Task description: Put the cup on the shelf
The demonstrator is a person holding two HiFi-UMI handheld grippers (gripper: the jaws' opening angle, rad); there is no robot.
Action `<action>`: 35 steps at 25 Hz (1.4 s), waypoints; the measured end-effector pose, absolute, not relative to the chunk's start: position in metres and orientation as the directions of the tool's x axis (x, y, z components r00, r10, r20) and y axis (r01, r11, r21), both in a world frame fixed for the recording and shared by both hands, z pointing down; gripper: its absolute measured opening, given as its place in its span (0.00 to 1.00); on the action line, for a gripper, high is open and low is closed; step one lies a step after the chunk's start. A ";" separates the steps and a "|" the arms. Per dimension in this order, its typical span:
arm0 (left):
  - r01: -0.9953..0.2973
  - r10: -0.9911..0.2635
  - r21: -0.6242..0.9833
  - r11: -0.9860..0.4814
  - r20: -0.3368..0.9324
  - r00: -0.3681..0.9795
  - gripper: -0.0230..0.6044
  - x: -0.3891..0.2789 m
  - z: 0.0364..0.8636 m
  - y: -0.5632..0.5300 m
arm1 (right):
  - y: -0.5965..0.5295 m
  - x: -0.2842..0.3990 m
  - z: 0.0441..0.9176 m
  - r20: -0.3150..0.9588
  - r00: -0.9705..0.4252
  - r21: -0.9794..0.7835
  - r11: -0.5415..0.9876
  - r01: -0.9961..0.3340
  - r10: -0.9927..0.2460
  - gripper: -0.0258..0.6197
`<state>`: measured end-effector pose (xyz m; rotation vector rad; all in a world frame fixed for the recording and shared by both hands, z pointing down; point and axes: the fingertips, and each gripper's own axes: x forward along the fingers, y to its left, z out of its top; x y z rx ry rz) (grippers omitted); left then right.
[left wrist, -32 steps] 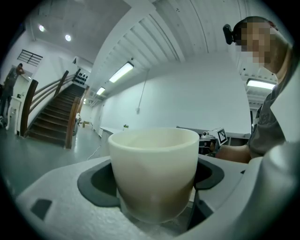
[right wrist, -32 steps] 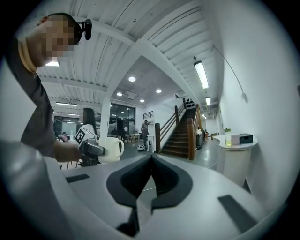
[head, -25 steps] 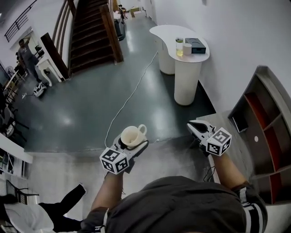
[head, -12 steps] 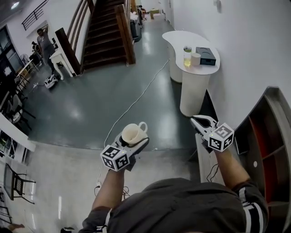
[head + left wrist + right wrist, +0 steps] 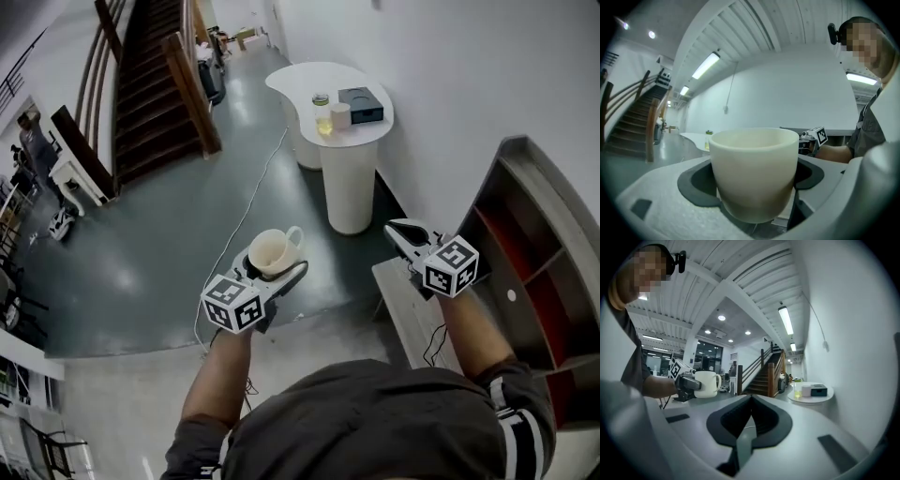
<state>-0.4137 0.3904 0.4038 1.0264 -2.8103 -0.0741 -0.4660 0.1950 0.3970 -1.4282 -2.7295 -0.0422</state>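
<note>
Left gripper (image 5: 275, 266): you had its jaws closed on the cup, one pressed to each side of the lower wall, out over the floor.
Cup (image 5: 269, 249): upright, cream, its rim above the jaws, its handle pointing away from you.
Right gripper (image 5: 401, 232): jaws shut together with nothing between them, above the near end of a low pale platform (image 5: 405, 309).
Shelf (image 5: 525, 239): at your right against the white wall, its grey front edge just beside the right gripper and well apart from the cup.
Floor (image 5: 141, 244): dark and glossy, open ahead of both grippers, crossed by a thin cable (image 5: 255, 197).
Worktop (image 5: 305, 84): white, round-edged, farther along the wall, carrying a jar, a small white cup and a dark box.
Stairs (image 5: 141, 94): farthest, up on the left.
</note>
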 end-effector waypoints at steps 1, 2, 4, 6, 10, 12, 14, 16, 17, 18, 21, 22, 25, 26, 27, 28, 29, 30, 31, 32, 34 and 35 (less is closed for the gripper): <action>-0.672 -0.677 0.088 0.735 0.120 -0.726 0.72 -0.422 0.398 0.373 | 0.178 -0.465 0.394 0.067 -0.600 -0.001 0.601 0.799 0.797 0.03; -0.707 -0.710 0.077 0.703 0.116 -0.694 0.72 -0.430 0.393 0.353 | 0.159 -0.464 0.392 0.068 -0.633 0.004 0.634 0.773 0.771 0.03; -0.776 -0.777 0.058 0.628 0.108 -0.620 0.72 -0.444 0.382 0.306 | 0.115 -0.457 0.387 0.070 -0.702 0.018 0.702 0.712 0.709 0.03; -0.850 -0.849 0.043 0.526 0.097 -0.520 0.72 -0.455 0.372 0.249 | 0.062 -0.444 0.382 0.067 -0.779 0.031 0.779 0.627 0.624 0.03; -0.955 -0.951 0.006 0.298 0.087 -0.296 0.72 -0.459 0.353 0.123 | -0.051 -0.399 0.372 0.063 -0.906 0.061 0.904 0.423 0.419 0.03; -0.980 -0.976 -0.004 0.200 0.087 -0.200 0.72 -0.453 0.345 0.066 | -0.100 -0.373 0.369 0.065 -0.943 0.074 0.941 0.330 0.325 0.03; -0.995 -0.991 -0.011 0.099 0.084 -0.100 0.72 -0.440 0.337 0.010 | -0.147 -0.342 0.364 0.063 -0.972 0.084 0.969 0.230 0.225 0.03; -1.000 -0.997 -0.020 -0.007 0.079 0.006 0.72 -0.419 0.327 -0.045 | -0.190 -0.306 0.358 0.060 -0.991 0.095 0.988 0.125 0.120 0.03; -0.998 -0.995 -0.025 -0.064 0.076 0.062 0.72 -0.406 0.322 -0.073 | -0.211 -0.286 0.356 0.059 -0.996 0.098 0.993 0.070 0.064 0.03; -0.992 -0.990 -0.032 -0.124 0.076 0.122 0.72 -0.391 0.317 -0.102 | -0.230 -0.264 0.354 0.059 -0.998 0.100 0.995 0.012 0.006 0.03; -0.952 -0.951 -0.049 -0.302 0.077 0.298 0.72 -0.338 0.303 -0.182 | -0.280 -0.197 0.349 0.053 -0.986 0.098 0.983 -0.154 -0.160 0.03; -0.937 -0.936 -0.052 -0.347 0.076 0.342 0.72 -0.322 0.298 -0.203 | -0.292 -0.180 0.346 0.049 -0.979 0.097 0.977 -0.192 -0.197 0.03; -0.891 -0.893 -0.065 -0.449 0.075 0.444 0.72 -0.277 0.283 -0.255 | -0.319 -0.137 0.337 0.032 -0.960 0.095 0.957 -0.275 -0.279 0.03; -0.873 -0.875 -0.071 -0.483 0.076 0.478 0.72 -0.259 0.278 -0.270 | -0.327 -0.120 0.334 0.026 -0.951 0.095 0.947 -0.306 -0.310 0.03; -0.852 -0.855 -0.077 -0.518 0.079 0.512 0.72 -0.239 0.274 -0.284 | -0.334 -0.101 0.332 0.022 -0.939 0.098 0.935 -0.340 -0.343 0.03; -0.829 -0.833 -0.083 -0.553 0.084 0.547 0.72 -0.218 0.270 -0.299 | -0.341 -0.082 0.329 0.017 -0.925 0.101 0.921 -0.375 -0.379 0.03; -0.804 -0.808 -0.091 -0.588 0.090 0.582 0.72 -0.195 0.267 -0.312 | -0.347 -0.061 0.327 0.012 -0.910 0.105 0.905 -0.412 -0.415 0.03; -0.778 -0.784 -0.098 -0.621 0.097 0.614 0.72 -0.173 0.265 -0.325 | -0.353 -0.041 0.324 0.007 -0.893 0.107 0.888 -0.448 -0.451 0.03; -0.752 -0.760 -0.104 -0.650 0.105 0.642 0.72 -0.152 0.263 -0.337 | -0.359 -0.022 0.322 0.003 -0.875 0.109 0.870 -0.481 -0.484 0.03; -0.729 -0.736 -0.107 -0.676 0.112 0.667 0.72 -0.131 0.261 -0.349 | -0.365 -0.004 0.321 -0.002 -0.857 0.111 0.852 -0.512 -0.515 0.03; -0.687 -0.695 -0.106 -0.719 0.126 0.708 0.72 -0.093 0.257 -0.369 | -0.376 0.029 0.318 -0.008 -0.824 0.110 0.818 -0.564 -0.567 0.03; -0.669 -0.677 -0.104 -0.736 0.133 0.724 0.72 -0.075 0.255 -0.378 | -0.381 0.044 0.318 -0.010 -0.809 0.109 0.803 -0.586 -0.588 0.03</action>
